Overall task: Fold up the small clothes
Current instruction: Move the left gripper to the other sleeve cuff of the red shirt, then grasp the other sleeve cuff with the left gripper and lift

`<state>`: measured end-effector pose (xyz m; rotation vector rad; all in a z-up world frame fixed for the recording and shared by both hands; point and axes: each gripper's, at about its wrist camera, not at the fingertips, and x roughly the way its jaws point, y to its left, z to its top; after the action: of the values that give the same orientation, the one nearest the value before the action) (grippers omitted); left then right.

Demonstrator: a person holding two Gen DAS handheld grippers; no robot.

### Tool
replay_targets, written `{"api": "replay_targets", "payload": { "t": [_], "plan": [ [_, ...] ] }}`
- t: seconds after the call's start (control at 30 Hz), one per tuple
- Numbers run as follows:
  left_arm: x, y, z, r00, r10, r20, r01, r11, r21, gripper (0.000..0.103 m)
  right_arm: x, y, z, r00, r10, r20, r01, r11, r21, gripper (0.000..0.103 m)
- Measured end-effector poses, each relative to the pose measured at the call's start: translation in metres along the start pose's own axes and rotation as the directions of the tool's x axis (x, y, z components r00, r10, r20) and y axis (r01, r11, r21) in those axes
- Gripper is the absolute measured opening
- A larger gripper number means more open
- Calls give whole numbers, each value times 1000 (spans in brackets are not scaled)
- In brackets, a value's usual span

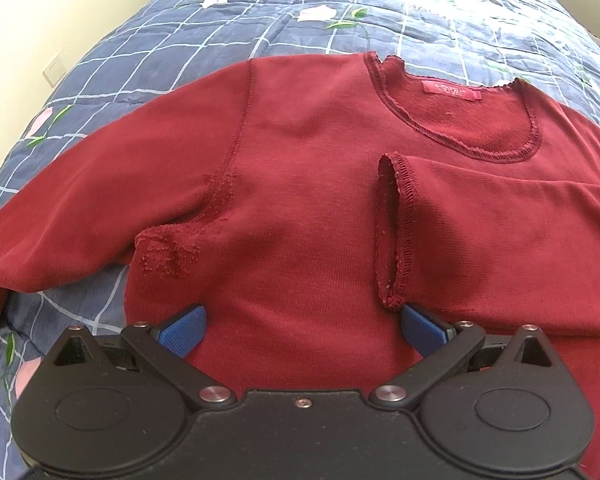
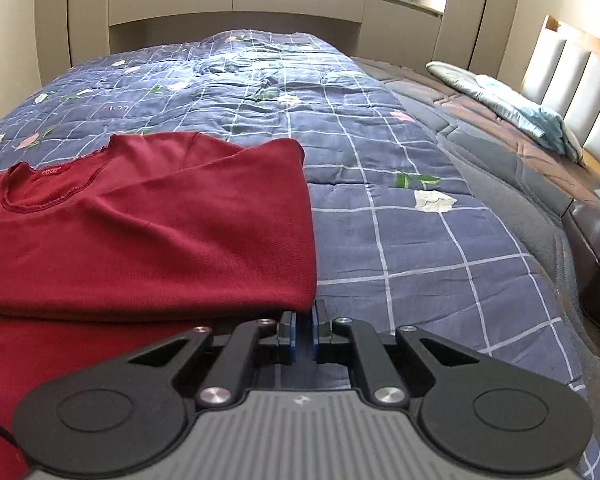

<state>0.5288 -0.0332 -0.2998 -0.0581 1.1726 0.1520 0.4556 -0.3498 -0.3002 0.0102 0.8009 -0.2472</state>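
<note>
Red top (image 1: pixel 320 208) on quilt (image 2: pixel 380 208), one sleeve (image 1: pixel 480 232) folded, L jaws wide

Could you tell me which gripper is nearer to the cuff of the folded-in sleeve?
Left. The left gripper hangs open, its right finger beside the sleeve cuff; the right gripper sits at the shirt's folded edge.

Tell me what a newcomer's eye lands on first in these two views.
The dark red long-sleeved top dominates, spread flat on the blue checked floral quilt, with one sleeve folded across the chest so its cuff lies just ahead of the open left gripper. In the right wrist view, the right gripper sits nearly closed at the top's folded edge. A crumpled pale blue cloth lies by the headboard.
</note>
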Motion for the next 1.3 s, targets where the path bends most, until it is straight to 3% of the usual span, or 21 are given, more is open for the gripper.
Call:
{"api": "replay_targets", "payload": {
  "t": [0.1, 0.17, 0.23, 0.43, 0.57, 0.67, 0.77, 0.93, 1.07, 1.2, 1.3],
  "plan": [
    [-1, 1, -2, 1000, -4, 7, 4, 1000, -8, 103, -4, -3, 1, 1000, 16, -12, -15, 1000, 8, 12],
    [-4, 4, -1, 1000, -13, 7, 13, 1000, -26, 103, -9, -5, 1, 1000, 17, -22, -17, 1000, 6, 23],
    [-6, 9, -1, 1000, -24, -4, 24, 998, -52, 103, -16, -7, 0, 999, 19, -25, -19, 1000, -4, 47],
    [-24, 35, -8, 1000, -20, 1, 20, 985, -173, 102, -45, -4, -2, 999, 3, -49, -2, 1000, 14, 93],
    [-44, 64, -22, 999, -7, 34, 16, 960, -278, 102, -64, 14, 0, 998, 39, -40, -39, 999, 9, 102],
    [-58, 98, -34, 999, 23, 49, -2, 924, -383, 102, -73, 36, 3, 995, 90, -31, -91, 995, -33, 103],
    [-69, 142, -44, 995, 87, 40, -56, 869, -492, 102, -77, 61, 5, 985, 168, -38, -170, 983, -69, 103],
    [-75, 225, -59, 974, 227, -12, -178, 731, -659, 102, -80, 102, -4, 957, 273, -95, -285, 949, -138, 103],
    [-75, 281, -73, 955, 283, -89, -240, 561, -792, 102, -81, 124, -11, 943, 307, -129, -325, 932, -159, 103],
    [-77, 322, -93, 939, 319, -132, -256, 386, -886, 102, -80, 134, -17, 935, 312, -167, -338, 927, -162, 103],
    [-73, 340, -104, 937, 318, -147, -244, 293, -924, 102, -79, 138, -20, 932, 308, -190, -341, 924, -172, 103]
  ]
}}
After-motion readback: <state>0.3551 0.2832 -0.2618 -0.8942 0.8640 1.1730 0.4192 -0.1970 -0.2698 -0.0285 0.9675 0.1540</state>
